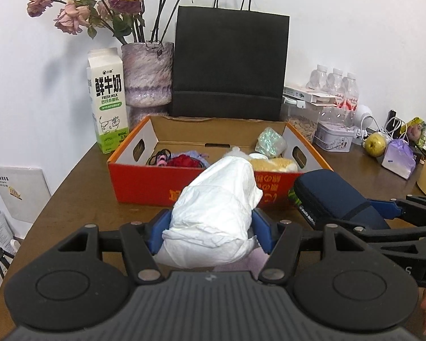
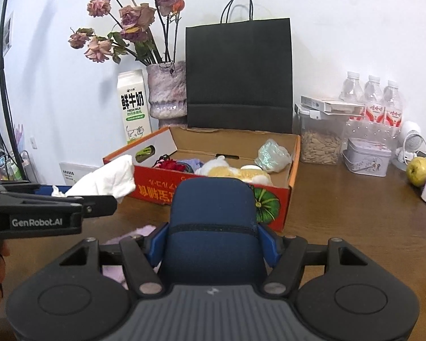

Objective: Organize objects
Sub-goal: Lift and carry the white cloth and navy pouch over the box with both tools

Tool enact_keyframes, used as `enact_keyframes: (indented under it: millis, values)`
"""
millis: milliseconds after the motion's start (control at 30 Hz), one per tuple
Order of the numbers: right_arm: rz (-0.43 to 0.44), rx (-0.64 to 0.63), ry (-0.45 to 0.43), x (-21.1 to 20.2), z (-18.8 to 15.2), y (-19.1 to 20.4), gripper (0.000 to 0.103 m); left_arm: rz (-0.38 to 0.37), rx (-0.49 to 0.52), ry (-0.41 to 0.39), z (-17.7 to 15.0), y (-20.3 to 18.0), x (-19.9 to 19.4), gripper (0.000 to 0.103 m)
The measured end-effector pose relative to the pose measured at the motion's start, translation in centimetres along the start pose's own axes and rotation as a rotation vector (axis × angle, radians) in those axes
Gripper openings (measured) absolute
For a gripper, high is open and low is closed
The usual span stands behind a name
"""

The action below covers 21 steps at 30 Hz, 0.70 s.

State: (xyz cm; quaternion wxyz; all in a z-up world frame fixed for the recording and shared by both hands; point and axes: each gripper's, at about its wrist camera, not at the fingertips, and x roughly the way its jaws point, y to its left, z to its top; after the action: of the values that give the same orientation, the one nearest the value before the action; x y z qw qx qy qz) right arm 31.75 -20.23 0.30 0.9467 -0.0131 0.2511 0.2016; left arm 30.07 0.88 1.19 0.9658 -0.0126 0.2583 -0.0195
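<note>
My left gripper (image 1: 211, 228) is shut on a white crumpled cloth bundle (image 1: 215, 213) and holds it above the table, just in front of the red cardboard box (image 1: 144, 183). My right gripper (image 2: 213, 243) is shut on a dark blue zipped case (image 2: 213, 216), also held in front of the box (image 2: 291, 170). The case shows in the left wrist view (image 1: 335, 199) to the right of the bundle; the bundle shows in the right wrist view (image 2: 108, 180) to the left. The box holds a plush toy (image 2: 235, 172), a red item (image 1: 183, 160), and a glittery bag (image 2: 272, 155).
Behind the box stand a milk carton (image 1: 108, 108), a vase of dried roses (image 1: 147, 76) and a black paper bag (image 1: 228, 65). To the right are a seed jar (image 2: 321, 139), water bottles (image 2: 372, 99), a tin (image 2: 366, 156) and a pear (image 2: 417, 170). A purple cloth (image 2: 140, 231) lies below the grippers.
</note>
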Motion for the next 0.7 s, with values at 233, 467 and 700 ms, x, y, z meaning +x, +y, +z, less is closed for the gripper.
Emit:
enact_keyframes:
  millis: [233, 467, 700]
  values:
    - [0.016, 0.018, -0.010, 1.9, 1.3, -0.4, 0.064, -0.011, -0.030, -0.010, 1.6, 0.4, 1.9, 0.063]
    - [0.043, 0.036, -0.024, 3.7, 2.6, -0.6, 0.064, -0.015, -0.052, -0.013, 2.9, 1.3, 3.8, 0.063]
    - [0.075, 0.042, -0.046, 5.8, 4.3, -0.6, 0.064, -0.007, -0.058, -0.031, 4.6, 2.3, 5.8, 0.063]
